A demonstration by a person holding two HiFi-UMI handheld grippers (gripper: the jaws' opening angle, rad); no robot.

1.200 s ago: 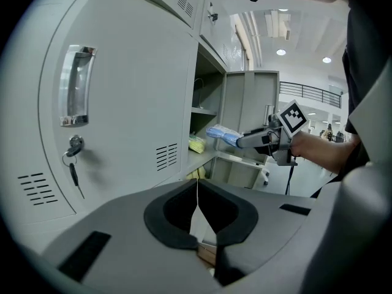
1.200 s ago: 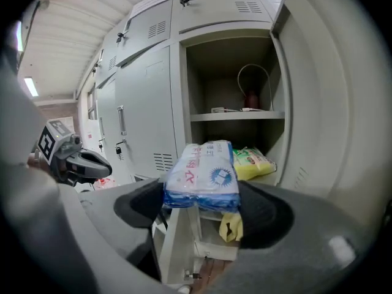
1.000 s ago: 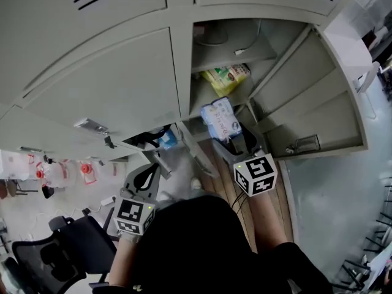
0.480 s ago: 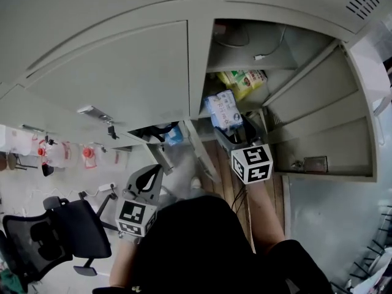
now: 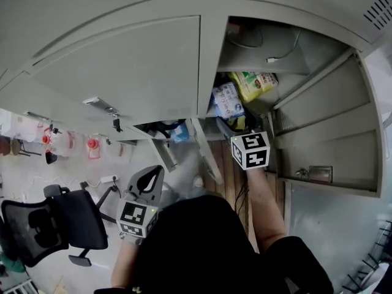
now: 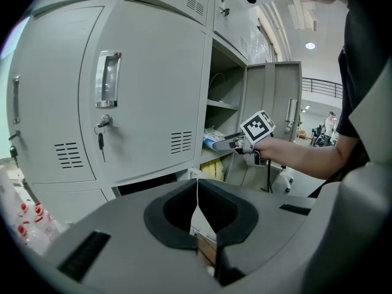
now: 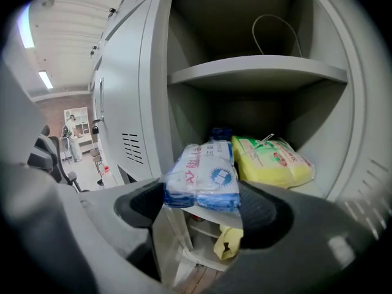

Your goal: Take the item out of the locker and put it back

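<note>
A blue-and-white tissue pack sits crosswise between the pads of my right gripper, which is shut on it. In the head view the tissue pack is held at the mouth of the open locker, just above the middle shelf's lower compartment, left of a yellow-green pack lying there. The same yellow-green pack shows right of the held one. My left gripper hangs low at the left, away from the locker, shut with nothing in it.
The locker door stands open to the right. A white cable lies on the top shelf. Something yellow sits on a lower shelf. A closed locker door with handle and key is at left. An office chair stands behind.
My right gripper has carried the blue-and-white pack forward and up to the locker's opening, closer to the yellow-green pack. The left gripper has stayed low.
</note>
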